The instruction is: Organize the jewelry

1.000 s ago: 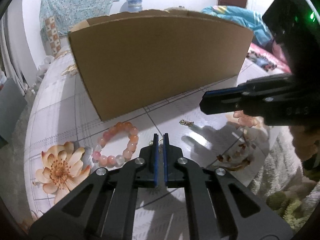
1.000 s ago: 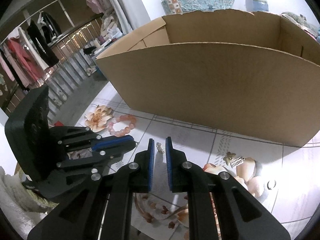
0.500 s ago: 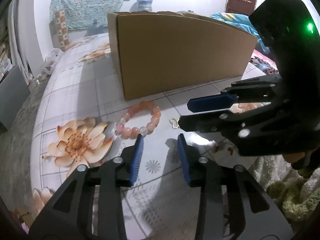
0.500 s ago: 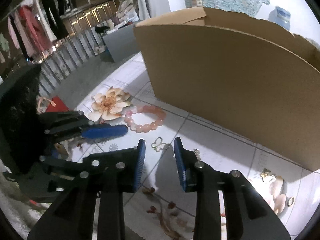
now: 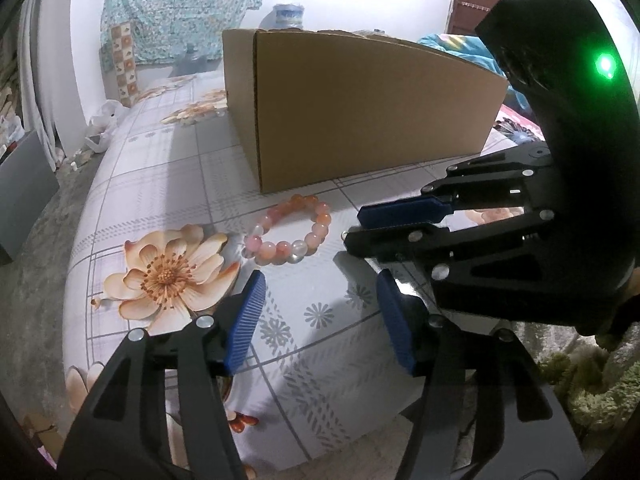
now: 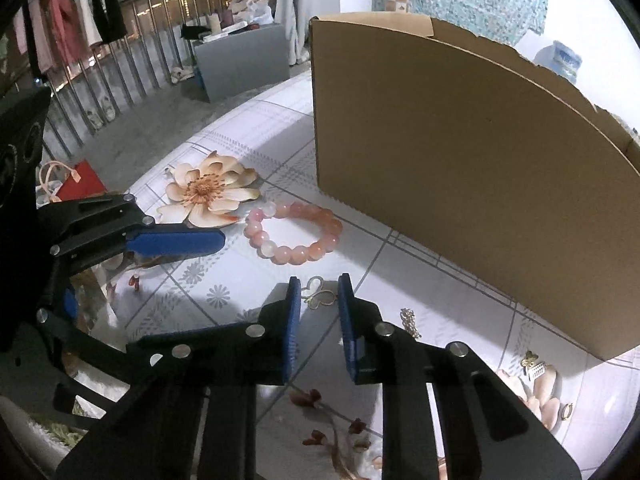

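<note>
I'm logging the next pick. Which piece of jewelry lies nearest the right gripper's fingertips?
The small gold butterfly piece, lying right between the right gripper's tips. The pink bead bracelet lies farther ahead and the little chain off to the side.

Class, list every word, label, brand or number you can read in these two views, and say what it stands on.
None can be read.
Water jug: blue label, print too blurred to read.
Cardboard box: plain, no print.
Small white tag beside the box: too small to read.
</note>
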The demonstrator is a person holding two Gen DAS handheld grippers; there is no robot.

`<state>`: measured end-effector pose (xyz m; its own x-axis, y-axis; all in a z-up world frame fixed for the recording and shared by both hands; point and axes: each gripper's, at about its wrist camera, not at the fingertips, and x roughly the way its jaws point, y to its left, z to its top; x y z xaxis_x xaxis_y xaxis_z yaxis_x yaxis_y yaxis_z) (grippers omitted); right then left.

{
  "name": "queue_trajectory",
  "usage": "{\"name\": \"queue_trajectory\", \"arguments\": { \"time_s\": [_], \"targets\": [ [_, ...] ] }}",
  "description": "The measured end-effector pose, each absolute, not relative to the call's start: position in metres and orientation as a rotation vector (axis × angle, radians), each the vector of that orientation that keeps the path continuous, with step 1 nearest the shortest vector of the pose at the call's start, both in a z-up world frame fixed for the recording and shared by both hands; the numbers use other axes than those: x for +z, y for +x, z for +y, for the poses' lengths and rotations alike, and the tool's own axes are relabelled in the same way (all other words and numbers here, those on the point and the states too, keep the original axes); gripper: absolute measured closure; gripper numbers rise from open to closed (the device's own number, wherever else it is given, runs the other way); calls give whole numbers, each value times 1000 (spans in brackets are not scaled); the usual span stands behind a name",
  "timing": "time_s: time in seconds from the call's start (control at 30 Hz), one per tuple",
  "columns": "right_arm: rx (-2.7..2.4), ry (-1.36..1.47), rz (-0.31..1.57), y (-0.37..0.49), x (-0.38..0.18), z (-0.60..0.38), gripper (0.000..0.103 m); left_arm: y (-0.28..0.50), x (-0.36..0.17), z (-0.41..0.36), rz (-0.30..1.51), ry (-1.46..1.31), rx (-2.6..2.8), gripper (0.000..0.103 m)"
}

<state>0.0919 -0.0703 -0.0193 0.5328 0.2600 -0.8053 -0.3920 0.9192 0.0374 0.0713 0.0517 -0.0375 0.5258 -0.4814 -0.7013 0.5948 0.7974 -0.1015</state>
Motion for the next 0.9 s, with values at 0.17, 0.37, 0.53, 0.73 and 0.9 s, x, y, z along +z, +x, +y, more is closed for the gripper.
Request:
{"name": "queue_trajectory", "arguments": {
  "time_s": [0.17, 0.37, 0.53, 0.73, 0.9],
  "targets": [
    [388, -141, 942, 92, -17, -71, 97, 71, -38, 53, 785, 149, -644, 47],
    [390, -138, 957, 93, -12, -74, 95, 70, -38, 54, 785, 147, -644, 43],
    [382, -139, 989, 101, -10, -75, 82, 69, -38, 54, 782, 155, -645, 39],
    [354, -160, 1049, 105, -13, -69, 73, 70, -38, 54, 782, 156, -650, 37],
    [330, -151, 1108, 110, -14, -72, 79, 68, -38, 54, 779, 156, -655, 37]
  ]
}}
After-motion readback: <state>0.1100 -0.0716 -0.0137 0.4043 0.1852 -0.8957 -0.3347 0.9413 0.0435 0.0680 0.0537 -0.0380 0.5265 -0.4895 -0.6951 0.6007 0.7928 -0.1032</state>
